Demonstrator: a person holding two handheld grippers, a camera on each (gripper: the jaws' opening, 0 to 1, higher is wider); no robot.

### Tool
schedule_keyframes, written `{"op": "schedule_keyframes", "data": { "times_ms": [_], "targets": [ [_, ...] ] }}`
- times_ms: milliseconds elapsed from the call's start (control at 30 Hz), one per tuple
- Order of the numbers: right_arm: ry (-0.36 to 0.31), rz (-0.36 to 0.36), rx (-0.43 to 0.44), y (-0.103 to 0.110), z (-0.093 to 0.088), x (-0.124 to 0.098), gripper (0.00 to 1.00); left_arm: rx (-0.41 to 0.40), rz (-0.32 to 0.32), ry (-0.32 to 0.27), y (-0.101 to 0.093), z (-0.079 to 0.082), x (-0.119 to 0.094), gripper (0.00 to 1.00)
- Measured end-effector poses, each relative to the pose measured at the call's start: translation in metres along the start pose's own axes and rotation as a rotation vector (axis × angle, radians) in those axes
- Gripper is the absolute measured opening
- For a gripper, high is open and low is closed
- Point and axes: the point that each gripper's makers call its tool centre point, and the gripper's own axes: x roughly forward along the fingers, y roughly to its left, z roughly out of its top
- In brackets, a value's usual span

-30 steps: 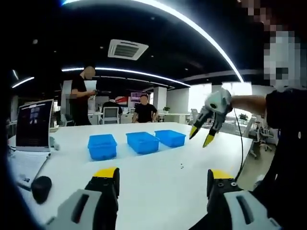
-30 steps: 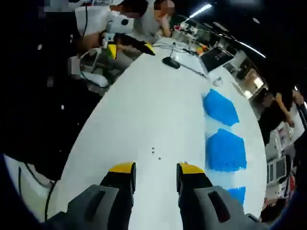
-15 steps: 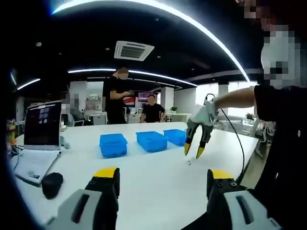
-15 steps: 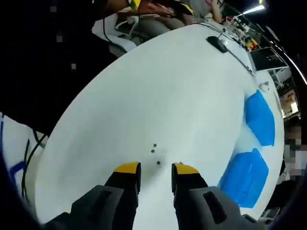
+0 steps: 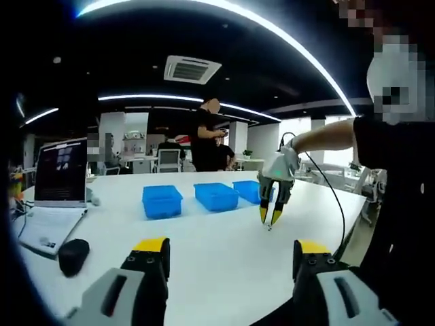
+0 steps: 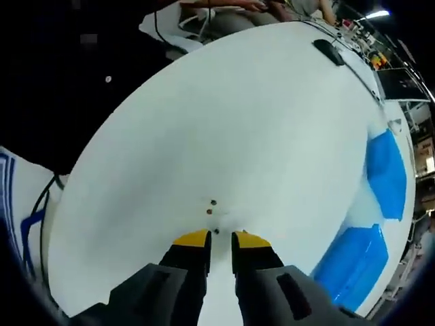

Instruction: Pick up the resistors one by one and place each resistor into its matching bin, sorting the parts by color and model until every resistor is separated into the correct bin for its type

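Observation:
Three tiny dark resistors lie on the white table: two just ahead of my right gripper, and a third resistor sits in the narrow gap between its yellow tips. The jaws are nearly together but do not touch it. In the left gripper view the right gripper points down at the table, near three blue bins in a row. My left gripper hovers wide open above the table with nothing between its jaws.
A laptop and a black mouse sit at the table's left end. Two blue bins lie to the right of the right gripper. People stand and sit behind the table. A cable hangs off the near edge.
My right gripper has come down to the table over the resistors and its jaws have narrowed around one. The left gripper's view shifted slightly; a person behind walked to the right.

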Motion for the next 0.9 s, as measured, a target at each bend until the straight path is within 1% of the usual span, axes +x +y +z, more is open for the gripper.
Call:
{"op": "schedule_keyframes", "data": {
  "times_ms": [67, 167, 233, 300, 400, 533, 633, 700, 733, 767, 800, 867, 900],
  "targets": [
    [0.005, 0.013, -0.009, 0.001, 0.001, 0.0, 0.12, 0.0, 0.002, 0.001, 0.001, -0.001, 0.0, 0.74],
    [0.01, 0.045, 0.025, 0.002, 0.0, 0.001, 0.09, -0.004, 0.0, 0.002, 0.001, -0.002, 0.001, 0.74],
    [0.012, 0.045, 0.023, 0.001, 0.0, 0.001, 0.06, -0.014, -0.005, -0.002, 0.001, -0.002, 0.002, 0.74],
    [0.012, 0.05, 0.048, 0.0, 0.0, 0.002, 0.05, -0.012, -0.005, -0.001, 0.001, -0.002, 0.003, 0.74],
    [0.017, 0.043, 0.053, 0.002, 0.0, 0.002, 0.05, -0.008, -0.009, -0.001, 0.0, -0.002, 0.003, 0.74],
    [0.016, 0.01, 0.058, 0.006, -0.001, 0.0, 0.05, -0.01, -0.014, -0.011, -0.001, 0.0, 0.003, 0.74],
    [-0.028, -0.031, 0.107, 0.007, 0.001, -0.008, 0.05, -0.011, -0.019, -0.012, -0.002, 0.001, 0.004, 0.74],
    [-0.084, -0.08, 0.172, 0.009, 0.003, -0.024, 0.05, -0.007, -0.029, -0.014, -0.004, 0.003, 0.006, 0.74],
    [-0.124, -0.121, 0.221, 0.01, 0.003, -0.034, 0.05, -0.007, -0.033, -0.018, -0.006, 0.004, 0.008, 0.74],
    [-0.142, -0.149, 0.252, 0.01, 0.003, -0.04, 0.05, -0.006, -0.035, -0.021, -0.006, 0.006, 0.009, 0.74],
    [-0.175, -0.197, 0.306, 0.009, 0.002, -0.049, 0.05, -0.004, -0.036, -0.027, -0.006, 0.008, 0.011, 0.74],
    [-0.265, -0.283, 0.439, 0.01, 0.001, -0.068, 0.05, -0.003, -0.046, -0.032, -0.008, 0.011, 0.015, 0.74],
    [-0.302, -0.314, 0.48, 0.011, 0.002, -0.075, 0.05, -0.001, -0.05, -0.033, -0.009, 0.012, 0.016, 0.74]
  ]
}}
